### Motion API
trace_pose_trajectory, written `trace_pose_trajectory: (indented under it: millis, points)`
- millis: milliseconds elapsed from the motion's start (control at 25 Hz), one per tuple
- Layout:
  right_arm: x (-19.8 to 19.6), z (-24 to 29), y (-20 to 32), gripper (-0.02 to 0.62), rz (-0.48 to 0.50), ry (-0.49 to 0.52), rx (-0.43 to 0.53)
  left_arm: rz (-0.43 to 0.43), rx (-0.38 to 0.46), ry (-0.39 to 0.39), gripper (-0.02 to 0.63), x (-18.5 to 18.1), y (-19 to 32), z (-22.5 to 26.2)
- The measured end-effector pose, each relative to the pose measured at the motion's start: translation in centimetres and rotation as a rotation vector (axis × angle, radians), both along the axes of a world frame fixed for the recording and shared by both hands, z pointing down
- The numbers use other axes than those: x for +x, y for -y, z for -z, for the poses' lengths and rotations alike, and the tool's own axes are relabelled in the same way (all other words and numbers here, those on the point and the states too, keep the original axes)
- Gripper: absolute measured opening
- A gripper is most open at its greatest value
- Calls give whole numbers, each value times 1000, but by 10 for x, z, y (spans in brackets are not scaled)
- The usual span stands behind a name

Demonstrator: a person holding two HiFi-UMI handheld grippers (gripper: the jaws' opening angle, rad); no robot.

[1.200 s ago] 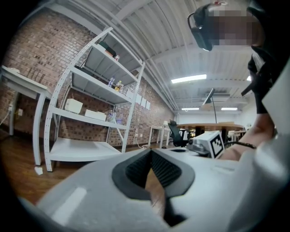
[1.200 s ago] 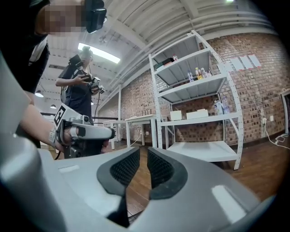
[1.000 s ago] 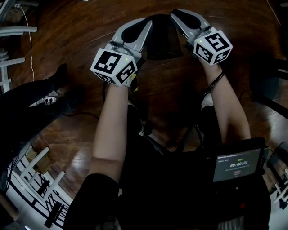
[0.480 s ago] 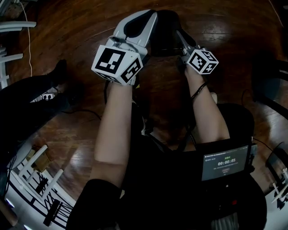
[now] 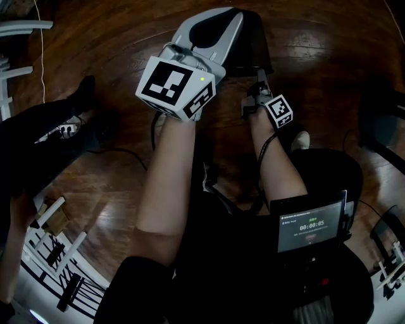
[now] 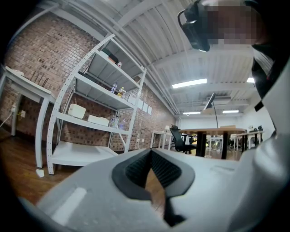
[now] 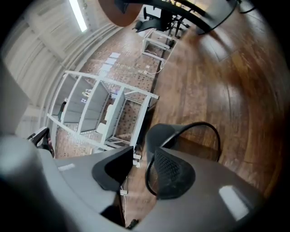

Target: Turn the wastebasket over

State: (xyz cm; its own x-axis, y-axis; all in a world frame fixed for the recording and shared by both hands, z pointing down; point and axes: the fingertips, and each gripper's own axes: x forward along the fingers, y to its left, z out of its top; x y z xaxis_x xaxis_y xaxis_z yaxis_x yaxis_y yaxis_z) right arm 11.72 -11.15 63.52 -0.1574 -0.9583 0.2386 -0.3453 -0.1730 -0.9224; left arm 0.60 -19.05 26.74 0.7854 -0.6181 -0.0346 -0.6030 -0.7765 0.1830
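The black wastebasket (image 5: 256,44) sits low on the wooden floor at the top of the head view, partly hidden behind my left gripper (image 5: 228,16). That gripper is held high and level, and its pads (image 6: 136,170) meet at the tips with nothing between them. My right gripper (image 5: 259,77) is lower, at the basket's near side. In the right gripper view the wastebasket (image 7: 159,136) turns its open mouth toward me, and its thin rim runs between the jaws beside the right pad (image 7: 174,174). The right gripper (image 7: 140,159) is opening, with a gap between the pads.
A white shelf rack (image 6: 90,113) stands against a brick wall, also seen tilted as the shelf rack (image 7: 104,108). Tables and an office chair (image 6: 181,140) stand further off. A black cable and shoe (image 5: 82,104) lie left, white frames (image 5: 50,240) bottom left.
The right gripper has sunk toward the floor and rolled over, taking the basket's side with it, and its jaws have parted. The left gripper stays high in about the same place.
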Motion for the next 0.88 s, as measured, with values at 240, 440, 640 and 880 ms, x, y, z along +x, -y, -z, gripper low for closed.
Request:
trace_pose_trajectory:
  millis: [240, 440, 640, 880]
  points:
    - [-17, -39, -6, 164, -44, 98, -51, 18, -34, -1, 2, -10, 5, -3]
    - [-27, -51, 11, 173, -21, 134, -50, 30, -36, -18, 2, -12, 7, 2]
    - [-38, -49, 37, 132, -5, 142, -22, 38, -40, -48, 2, -22, 12, 9]
    - [-34, -48, 49, 25, -34, 163, -10, 46, -46, -41, 2, -26, 12, 8]
